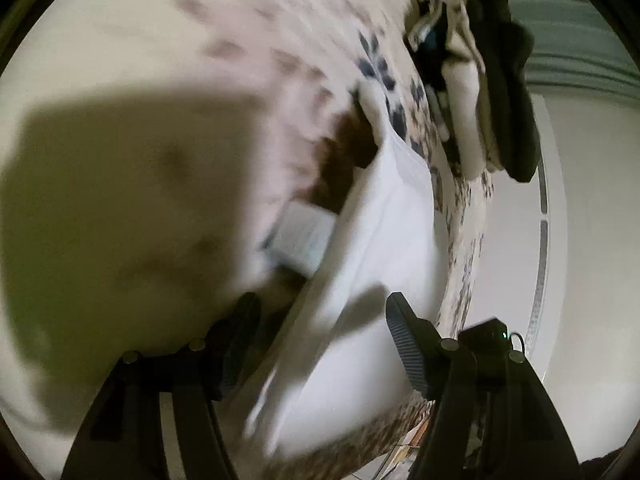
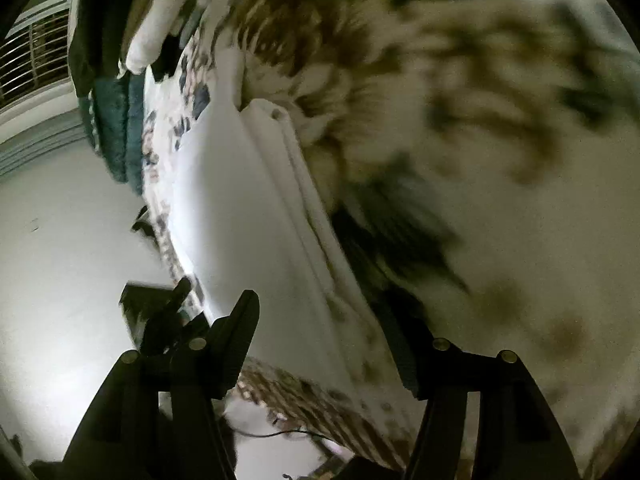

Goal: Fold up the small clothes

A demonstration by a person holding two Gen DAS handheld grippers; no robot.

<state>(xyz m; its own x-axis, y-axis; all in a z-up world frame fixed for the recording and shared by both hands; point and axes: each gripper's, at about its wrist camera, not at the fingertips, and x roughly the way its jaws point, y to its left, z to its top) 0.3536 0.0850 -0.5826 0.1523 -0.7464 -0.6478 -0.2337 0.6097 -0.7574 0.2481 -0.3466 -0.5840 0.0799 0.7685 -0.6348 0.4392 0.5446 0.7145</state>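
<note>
A white garment (image 1: 384, 216) lies flat in a long diagonal strip on a leaf-patterned bedspread (image 1: 304, 12). In the left wrist view my left gripper (image 1: 320, 300) stands open just over the garment's near end, with the cloth showing between its fingers (image 1: 404, 340) and nothing pinched. A small pale label or tag (image 1: 300, 236) shows beside the garment's left edge. In the right wrist view the same white garment (image 2: 240, 216) has a thick folded edge along its right side. My right gripper (image 2: 316, 300) is open above it, its pads apart from the cloth. Both views are blurred.
A pile of dark, white and teal clothes (image 1: 492, 92) (image 2: 120, 64) sits at the far end of the bed. The bed edge drops to a pale floor (image 1: 592, 240) (image 2: 64, 240). A dark device (image 2: 160, 312) shows beside my right gripper's left finger.
</note>
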